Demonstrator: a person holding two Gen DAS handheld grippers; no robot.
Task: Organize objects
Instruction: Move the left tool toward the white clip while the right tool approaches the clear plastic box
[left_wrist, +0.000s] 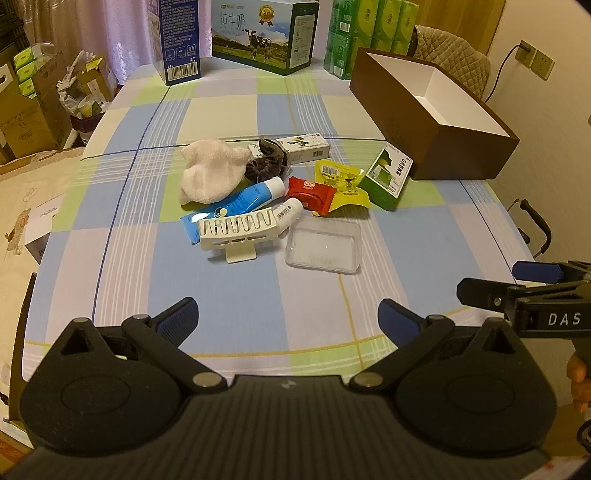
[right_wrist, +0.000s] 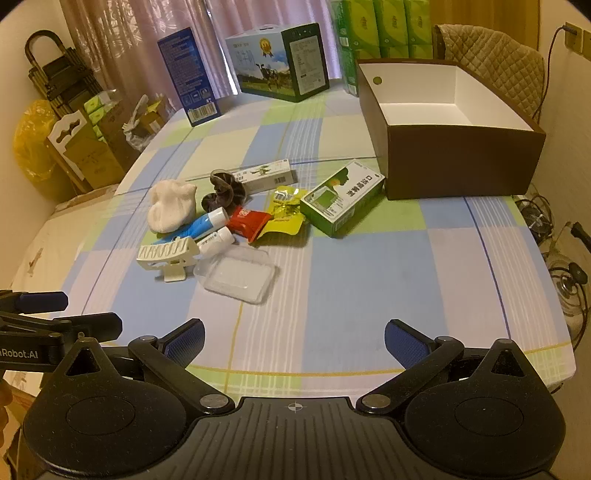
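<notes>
A pile of small items lies mid-table: a white sock (left_wrist: 210, 171) (right_wrist: 170, 209), a dark scrunchie (left_wrist: 266, 162) (right_wrist: 223, 192), a blue tube (left_wrist: 236, 206), a white rack (left_wrist: 238, 229) (right_wrist: 168, 254), a clear plastic tray (left_wrist: 324, 248) (right_wrist: 239, 277), a red packet (left_wrist: 310, 190) (right_wrist: 246, 219), a yellow packet (left_wrist: 341, 186) (right_wrist: 286, 214), a green box (left_wrist: 388, 177) (right_wrist: 341, 201) and a long white carton (left_wrist: 308, 147) (right_wrist: 267, 175). An open brown box (left_wrist: 432, 122) (right_wrist: 454, 147) stands at the right. My left gripper (left_wrist: 288, 314) and right gripper (right_wrist: 293, 338) both hover open over the near table edge, holding nothing.
At the table's far edge stand a blue carton (left_wrist: 179, 38), a milk box (left_wrist: 264, 35) and green tissue packs (left_wrist: 369, 33). A quilted chair back (right_wrist: 491, 62) rises behind the brown box. Cardboard boxes and bags (left_wrist: 37, 107) crowd the floor at left; cables (right_wrist: 561, 258) lie at right.
</notes>
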